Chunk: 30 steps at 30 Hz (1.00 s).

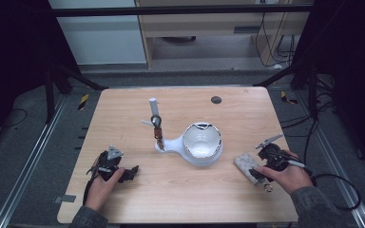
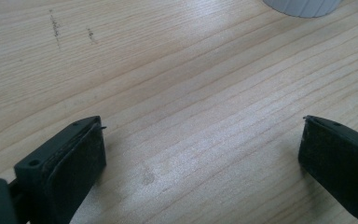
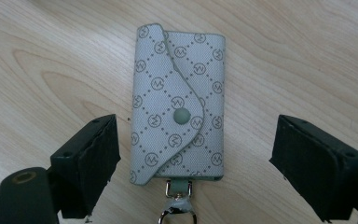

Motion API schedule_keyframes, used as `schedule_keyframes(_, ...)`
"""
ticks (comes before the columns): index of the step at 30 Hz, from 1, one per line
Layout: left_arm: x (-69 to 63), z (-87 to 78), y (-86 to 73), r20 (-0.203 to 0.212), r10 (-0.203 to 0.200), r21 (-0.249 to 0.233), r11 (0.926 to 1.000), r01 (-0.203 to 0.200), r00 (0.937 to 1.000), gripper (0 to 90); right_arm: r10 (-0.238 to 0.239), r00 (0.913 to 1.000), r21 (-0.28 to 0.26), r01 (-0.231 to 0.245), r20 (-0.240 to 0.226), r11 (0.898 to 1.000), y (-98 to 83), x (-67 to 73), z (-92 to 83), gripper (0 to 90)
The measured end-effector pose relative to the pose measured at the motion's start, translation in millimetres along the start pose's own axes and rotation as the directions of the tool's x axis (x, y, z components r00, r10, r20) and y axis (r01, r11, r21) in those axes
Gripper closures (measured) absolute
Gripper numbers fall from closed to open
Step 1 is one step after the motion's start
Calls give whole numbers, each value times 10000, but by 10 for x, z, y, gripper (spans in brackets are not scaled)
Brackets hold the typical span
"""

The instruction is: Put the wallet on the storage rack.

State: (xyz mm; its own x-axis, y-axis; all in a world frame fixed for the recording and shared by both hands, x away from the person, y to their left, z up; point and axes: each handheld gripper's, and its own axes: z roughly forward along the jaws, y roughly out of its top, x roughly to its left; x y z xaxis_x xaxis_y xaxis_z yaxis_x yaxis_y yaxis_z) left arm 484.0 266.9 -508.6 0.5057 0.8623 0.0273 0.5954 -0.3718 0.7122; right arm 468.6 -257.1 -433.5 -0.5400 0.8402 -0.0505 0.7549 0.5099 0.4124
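Two claws working: right claw (image 3: 193, 154) straddling key pouch (image 3: 178, 100) lying flat on bench (image 3: 51, 56), jaws apart, not yet pinching. You're needing centered squeeze across sides, clear of snap. Left claw (image 2: 200, 154) resting wide open, empty.

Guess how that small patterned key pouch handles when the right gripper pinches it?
The key pouch looks like soft textured fabric, so it probably gives slightly yet grips well. It lies flat, so it's unlikely to roll. The metal clasp at its end would likely dangle once lifted.
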Motion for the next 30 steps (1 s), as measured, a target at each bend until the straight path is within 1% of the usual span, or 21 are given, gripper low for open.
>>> schedule_keyframes(1, 0, 0, 0, 0, -1, 0, 10000, 1, 10000, 0, 53, 10000, 67, -53, -20, 10000, 5, -3, 13, 154)
schedule_keyframes(5, 0, 0, 0, 1, 5, 3, 10000, -5, 10000, 0, 19, 9998, 382, -11, -208, 9993, 33, 5, 56, 134)
schedule_keyframes(9, -2, 0, 0, 7, 2, 0, 10000, -2, 10000, 0, -79, 9997, 583, 92, -227, 9983, 43, 16, 103, 107)
schedule_keyframes(10, -2, 0, -1, 10, 2, -3, 10000, -2, 10000, 0, -43, 9996, 638, 60, -268, 9979, 42, 17, 112, 105)
schedule_keyframes(16, -3, 0, 0, 19, 4, -1, 10000, -4, 10000, 0, 9, 9995, 750, 16, -323, 9972, 38, 7, 149, 142)
schedule_keyframes(18, -4, 4, 1, 89, -38, 5, 10000, 38, 10000, 0, 41, 9994, 798, -13, -352, 9968, 48, -1, 169, 160)
schedule_keyframes(20, 0, 6, 3, 120, -4, 8, 10000, 4, 9999, 0, 72, 9996, 830, -48, -287, 9965, 57, -12, 195, 178)
schedule_keyframes(21, -1, 7, 4, 121, -1, 6, 10000, 1, 9999, 0, 131, 9993, 867, -101, -340, 9962, 61, -15, 207, 185)
schedule_keyframes(24, -1, 7, 4, 123, 3, 7, 10000, -3, 9999, 0, 149, 9988, 1132, -96, -461, 9935, 66, -4, 243, 175)
schedule_keyframes(26, -1, 6, 4, 124, 8, 8, 10000, -8, 9999, 0, 157, 9990, 1178, -108, -411, 9930, 65, 5, 258, 168)
schedule_keyframes(30, -1, 5, 4, 141, 42, 23, 10000, -42, 9999, 0, 238, 9982, 1343, -161, -556, 9908, 47, 27, 284, 163)
